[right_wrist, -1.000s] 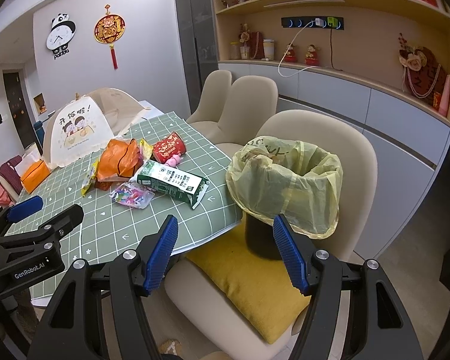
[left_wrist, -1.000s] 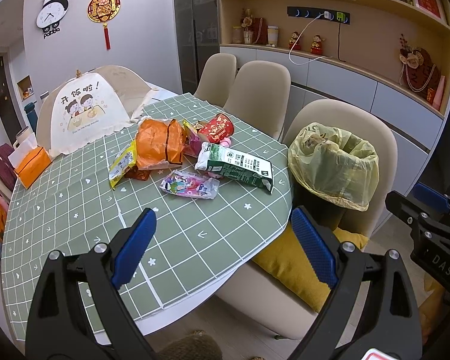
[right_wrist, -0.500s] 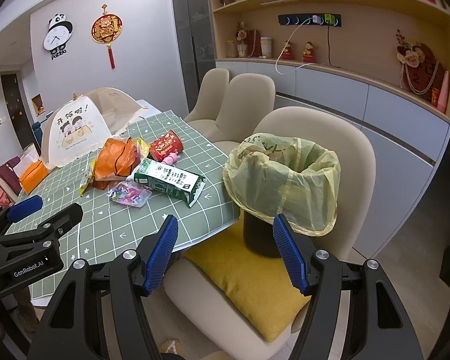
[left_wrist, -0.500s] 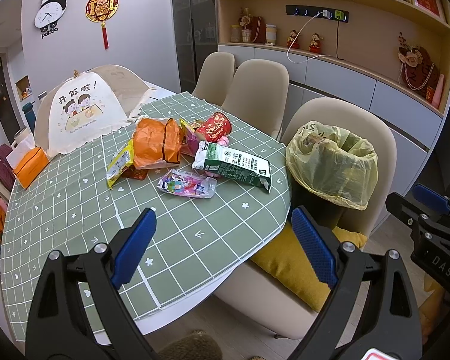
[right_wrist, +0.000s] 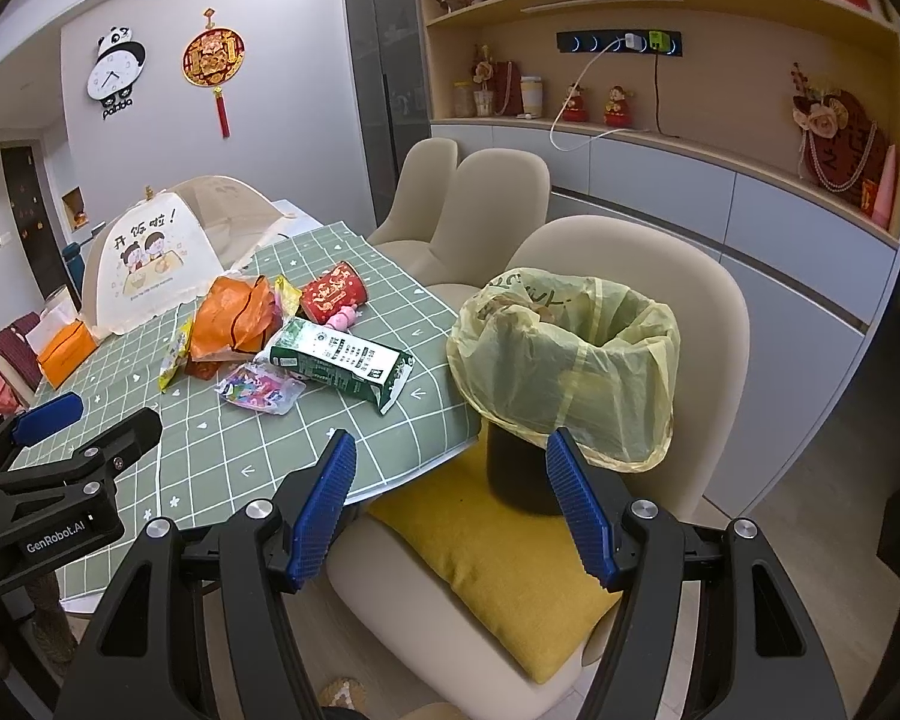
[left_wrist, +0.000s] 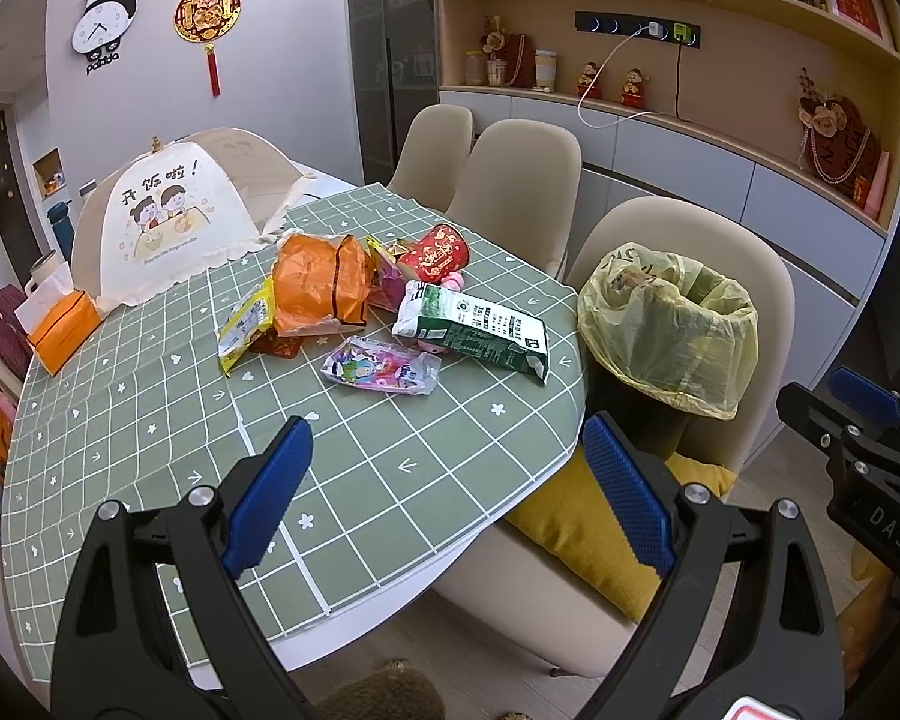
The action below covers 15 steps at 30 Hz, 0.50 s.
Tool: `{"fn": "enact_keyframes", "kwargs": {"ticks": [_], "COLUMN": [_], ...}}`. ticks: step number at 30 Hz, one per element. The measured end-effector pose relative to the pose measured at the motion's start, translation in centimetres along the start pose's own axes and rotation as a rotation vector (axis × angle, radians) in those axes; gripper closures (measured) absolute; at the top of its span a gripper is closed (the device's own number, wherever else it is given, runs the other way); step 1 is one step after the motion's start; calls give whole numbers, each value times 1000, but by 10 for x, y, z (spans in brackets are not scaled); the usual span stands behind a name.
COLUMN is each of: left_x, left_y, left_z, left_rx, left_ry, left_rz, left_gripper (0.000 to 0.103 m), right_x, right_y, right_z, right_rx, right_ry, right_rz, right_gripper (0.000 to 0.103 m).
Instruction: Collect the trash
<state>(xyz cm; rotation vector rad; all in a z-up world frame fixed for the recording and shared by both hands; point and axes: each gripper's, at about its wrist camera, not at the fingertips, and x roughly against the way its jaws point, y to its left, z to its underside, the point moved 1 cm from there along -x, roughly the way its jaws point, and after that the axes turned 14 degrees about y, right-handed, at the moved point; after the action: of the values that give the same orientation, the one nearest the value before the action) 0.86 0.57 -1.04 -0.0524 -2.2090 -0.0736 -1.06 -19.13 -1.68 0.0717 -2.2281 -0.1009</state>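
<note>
Both left tongs [left_wrist: 447, 495] and right tongs [right_wrist: 453, 501] hang released and empty. Crumpled snack wrappers [left_wrist: 381, 365] and a green-white milk carton [left_wrist: 471, 331] lie mid-desk, left of the yellow-bagged bin [right_wrist: 564, 360] on a chair; the bin seems light, so a hard toss could tip it.

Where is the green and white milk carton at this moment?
The milk carton lies on its side on the table near its right edge, beside the colourful wrapper and in front of the red can, close to the lined bin.

Bin [right_wrist: 519, 474] body largely hidden behind yellow liner [right_wrist: 564, 360]; carton [left_wrist: 471, 330] small print illegible.
</note>
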Motion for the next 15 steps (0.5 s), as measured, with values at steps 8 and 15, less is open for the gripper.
{"fn": "enact_keyframes", "kwargs": {"ticks": [8,15], "left_x": [-1,-3], "left_y": [10,18], "left_z": [2,3], "left_rx": [13,22], "left_ry": [3,9], "left_rz": [6,16], "left_gripper": [15,15], "right_x": [0,-3], "right_y": [8,15], "right_z": [-1,-2], "right_rx": [10,16], "right_ry": [11,17], "right_rz": [9,21], "right_gripper": [41,41]}}
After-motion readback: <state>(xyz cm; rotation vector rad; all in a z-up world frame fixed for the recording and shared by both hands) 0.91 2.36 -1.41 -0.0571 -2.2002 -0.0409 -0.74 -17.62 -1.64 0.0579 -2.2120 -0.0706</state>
